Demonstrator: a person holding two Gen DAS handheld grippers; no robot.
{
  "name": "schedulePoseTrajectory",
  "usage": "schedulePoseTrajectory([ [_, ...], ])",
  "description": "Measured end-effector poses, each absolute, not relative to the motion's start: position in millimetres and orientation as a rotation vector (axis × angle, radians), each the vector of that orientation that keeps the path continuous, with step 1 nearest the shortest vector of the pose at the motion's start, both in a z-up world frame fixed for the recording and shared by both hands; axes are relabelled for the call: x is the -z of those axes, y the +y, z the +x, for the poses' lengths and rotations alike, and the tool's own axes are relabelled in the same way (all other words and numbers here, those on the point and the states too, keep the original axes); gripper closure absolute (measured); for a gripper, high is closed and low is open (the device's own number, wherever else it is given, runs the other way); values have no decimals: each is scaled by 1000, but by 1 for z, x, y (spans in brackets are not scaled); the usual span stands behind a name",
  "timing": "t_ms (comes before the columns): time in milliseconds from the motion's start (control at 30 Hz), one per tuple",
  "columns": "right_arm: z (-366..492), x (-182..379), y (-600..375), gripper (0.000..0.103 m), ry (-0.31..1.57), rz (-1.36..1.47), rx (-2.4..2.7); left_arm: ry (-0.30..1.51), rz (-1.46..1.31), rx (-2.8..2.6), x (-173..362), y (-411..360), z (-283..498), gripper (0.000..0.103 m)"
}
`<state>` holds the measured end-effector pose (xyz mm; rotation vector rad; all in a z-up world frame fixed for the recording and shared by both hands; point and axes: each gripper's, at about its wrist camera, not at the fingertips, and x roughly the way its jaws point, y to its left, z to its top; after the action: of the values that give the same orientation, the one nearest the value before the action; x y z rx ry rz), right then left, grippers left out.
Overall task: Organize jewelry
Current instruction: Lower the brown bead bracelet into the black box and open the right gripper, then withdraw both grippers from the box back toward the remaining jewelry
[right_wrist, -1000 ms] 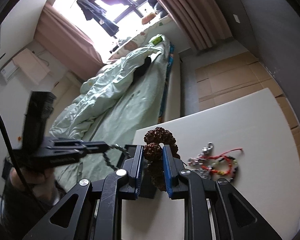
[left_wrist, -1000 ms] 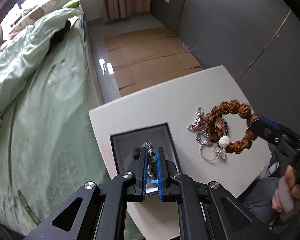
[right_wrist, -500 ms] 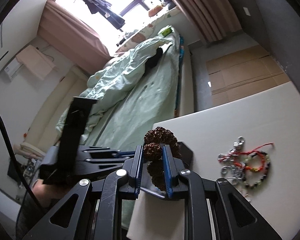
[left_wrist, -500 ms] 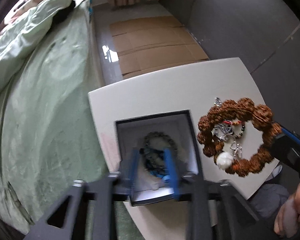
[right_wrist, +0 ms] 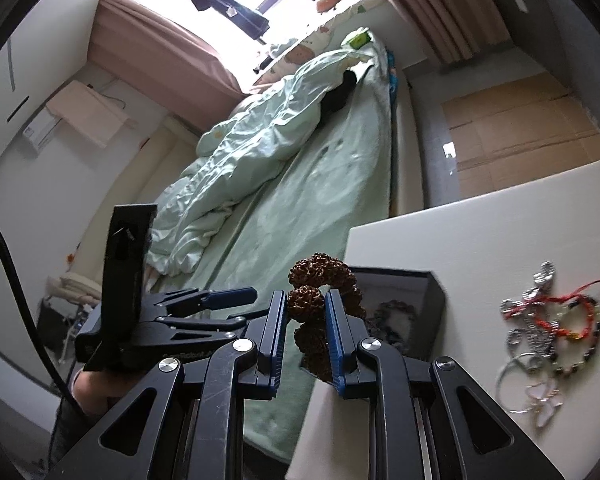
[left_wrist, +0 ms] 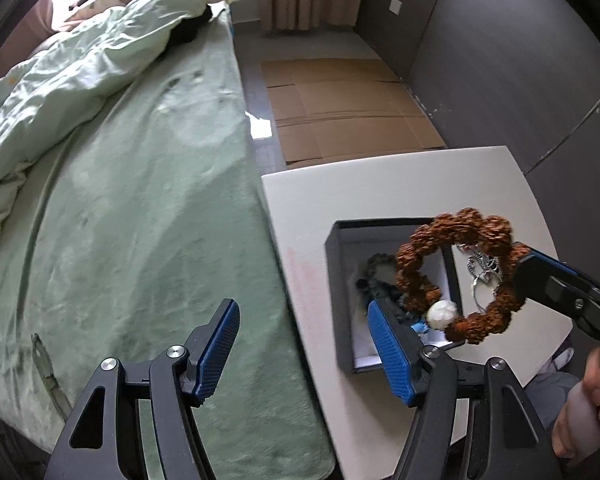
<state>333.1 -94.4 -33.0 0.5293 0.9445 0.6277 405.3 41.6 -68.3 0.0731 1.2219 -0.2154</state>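
Brown bracelet of large rough seed beads (left_wrist: 456, 276) clenched by its far side between the blue pads of the right gripper (right_wrist: 306, 340), held above the open dark-grey jewelry box with white lining (left_wrist: 342, 292). Ring of beads facing the left wrist camera nearly flat-on, with one white bead (left_wrist: 442, 315) at its lowest point and its hole over the box's right wall. Seen edge-on from the right wrist, bead stack running roughly upright between the pads. Left gripper (left_wrist: 304, 350) spread wide and holding nothing, one finger over the pale green bed cover (left_wrist: 148, 208), the other just over the box's near edge. Inside the box, a dark beaded bracelet (left_wrist: 378, 276), partly hidden, possibly with other pieces under it. Right of the box on the white table (right_wrist: 460, 248): a loose heap of silver chains and rings (right_wrist: 530, 336), a red cord bracelet (right_wrist: 556, 312) and a white butterfly pendant (right_wrist: 542, 398). Box near the table's bed-side edge.
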Motion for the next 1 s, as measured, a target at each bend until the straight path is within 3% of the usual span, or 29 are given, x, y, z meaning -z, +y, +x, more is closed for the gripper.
schedulePoseTrajectory([
  [133,342,48,-85,81,998,575,-633,1219,65,197,64,51,399,35],
  [200,348,57,-85,63,1047,575,-593,1215,64,193,62,52,398,35],
  [233,350,62,-89,43,1067,565,-550,1210,63,195,60,52,396,35],
  [267,350,64,-92,37,1068,559,-522,1205,63,199,59,52,395,35],
  [667,329,41,-147,28,1029,458,-468,1130,98,309,53,12,382,35],
  [800,320,38,-165,21,1027,431,-461,1106,82,362,54,-6,376,25],
  [1000,313,39,-192,12,1027,415,-416,1064,36,424,59,-34,367,23],
])
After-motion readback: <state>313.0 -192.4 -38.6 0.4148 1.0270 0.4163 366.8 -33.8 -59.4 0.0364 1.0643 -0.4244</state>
